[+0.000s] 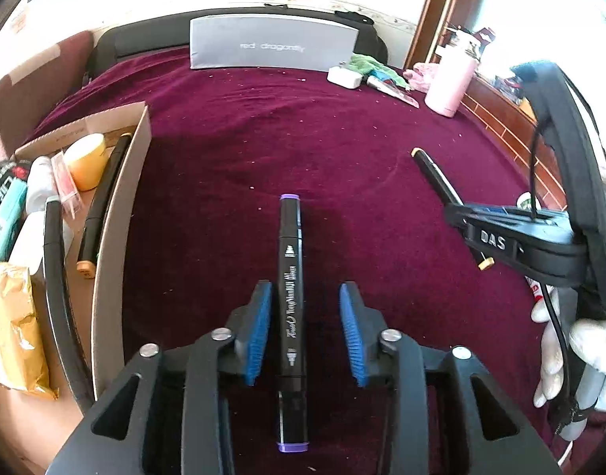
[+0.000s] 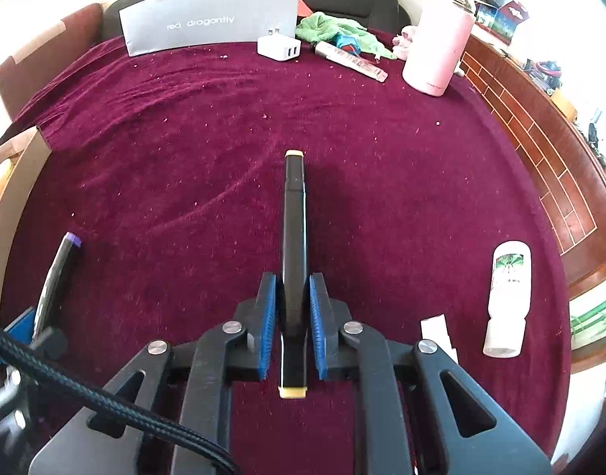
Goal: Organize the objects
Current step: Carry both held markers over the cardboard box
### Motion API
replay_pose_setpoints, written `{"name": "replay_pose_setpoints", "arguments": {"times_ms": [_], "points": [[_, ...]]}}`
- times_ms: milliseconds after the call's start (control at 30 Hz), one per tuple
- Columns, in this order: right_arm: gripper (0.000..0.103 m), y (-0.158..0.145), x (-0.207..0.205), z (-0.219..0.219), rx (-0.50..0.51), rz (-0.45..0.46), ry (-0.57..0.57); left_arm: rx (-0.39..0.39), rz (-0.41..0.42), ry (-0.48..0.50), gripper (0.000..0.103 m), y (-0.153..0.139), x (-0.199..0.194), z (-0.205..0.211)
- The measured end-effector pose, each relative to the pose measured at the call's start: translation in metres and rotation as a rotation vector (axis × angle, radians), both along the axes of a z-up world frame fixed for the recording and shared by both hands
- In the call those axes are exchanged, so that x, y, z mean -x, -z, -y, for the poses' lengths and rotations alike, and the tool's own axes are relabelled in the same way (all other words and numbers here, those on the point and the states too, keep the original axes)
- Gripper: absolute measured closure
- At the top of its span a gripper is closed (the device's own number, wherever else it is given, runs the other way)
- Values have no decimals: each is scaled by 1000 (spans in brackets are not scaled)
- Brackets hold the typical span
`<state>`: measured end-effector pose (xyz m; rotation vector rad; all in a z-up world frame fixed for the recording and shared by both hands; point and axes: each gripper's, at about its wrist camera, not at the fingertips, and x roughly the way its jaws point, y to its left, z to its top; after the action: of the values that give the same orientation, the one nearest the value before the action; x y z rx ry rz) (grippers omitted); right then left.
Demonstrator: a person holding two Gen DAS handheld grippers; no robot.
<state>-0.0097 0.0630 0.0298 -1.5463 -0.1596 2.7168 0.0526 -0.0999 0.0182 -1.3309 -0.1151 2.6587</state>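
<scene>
R tool (image 2: 291, 326) clamps yellow-capped marker (image 2: 294, 237); L tool (image 1: 305, 332) open round purple-capped marker (image 1: 290, 297).

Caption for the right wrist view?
Right gripper shut on a yellow-capped black marker above the maroon cloth.

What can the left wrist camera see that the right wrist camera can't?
Only the left wrist view shows inside the cardboard box, with markers and packets in it, plus the person's white-gloved hand.

Only the right wrist view shows the white bottle lying on the cloth, and the yellow-capped marker pinched tight in the right gripper.

Both show the purple-capped marker lying between the left gripper's parted jaws, the maroon cloth, the grey "red dragonfly" box, the white charger and the pink tumbler.
</scene>
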Motion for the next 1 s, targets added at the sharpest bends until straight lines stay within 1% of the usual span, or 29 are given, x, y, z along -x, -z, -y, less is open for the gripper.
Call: {"name": "replay_pose_setpoints", "arguments": {"times_ms": [67,167,400,433,467,500,600,633,700,767,833,900,933,967,1000], "points": [[90,-1,1,4,-12,-6,3,12,-1,6,69,0,0,-3],[90,-1,1,6,-23,-13,-1,12,0,7,69,0,0,-3],[91,-1,-10,4,2,2,-20,22,1,24,70,0,-2,-5],[91,-1,-12,5,3,4,-25,10,4,35,72,-1,-2,-5],[91,-1,-16,5,8,7,-31,1,8,41,81,-1,-2,-5],[91,-1,-19,5,15,12,-38,-17,18,49,88,-1,-3,-3],[91,-2,-32,2,69,34,-47,-82,42,45,91,0,-10,7],[91,-2,-36,1,89,46,-51,-91,45,44,91,0,-13,9],[91,-2,-47,-1,132,67,-61,-109,56,43,91,0,-17,11],[91,-2,-58,1,152,77,-76,-106,59,43,91,-1,-16,9],[90,-2,-63,3,162,78,-85,-81,57,46,91,-1,-13,5],[90,-2,-62,3,171,81,-82,-15,57,65,89,-3,-9,-5],[89,-2,-60,2,181,83,-79,8,56,74,87,-3,-7,-9],[89,-2,-58,2,194,85,-72,23,54,82,81,-3,-5,-13],[89,-2,-57,1,202,86,-67,43,49,95,73,-3,-2,-19]]}}
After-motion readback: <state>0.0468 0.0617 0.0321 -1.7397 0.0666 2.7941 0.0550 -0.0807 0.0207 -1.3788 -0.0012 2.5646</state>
